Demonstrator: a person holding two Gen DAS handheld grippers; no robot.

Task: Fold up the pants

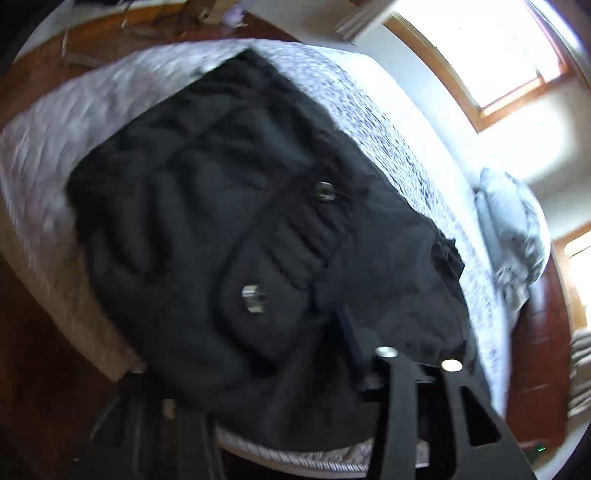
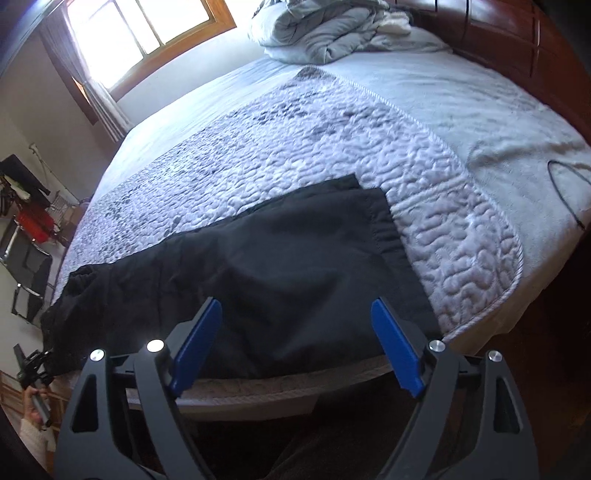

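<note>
Black pants (image 2: 280, 266) lie lengthwise along the near edge of a bed, on a white quilted cover (image 2: 295, 147). Their leg cuffs (image 2: 369, 206) are on the right. My right gripper (image 2: 295, 306) is open, its blue pads (image 2: 199, 343) wide apart above the leg, with nothing pinched. The left wrist view is blurred and tilted. It shows the waist end of the pants (image 1: 229, 206), with an elastic band and metal snaps (image 1: 254, 298). Of my left gripper (image 1: 291, 332) only one dark finger (image 1: 406, 398) shows against the black cloth. I cannot make out how its jaws stand.
A bundled grey duvet (image 2: 332, 33) lies by the wooden headboard (image 2: 517, 48). A black cable (image 2: 569, 192) rests on the sheet at the right. A window (image 2: 147, 29) is beyond the bed, with a chair and clutter (image 2: 26, 266) at the left. A hand (image 2: 31, 402) shows at the bottom left.
</note>
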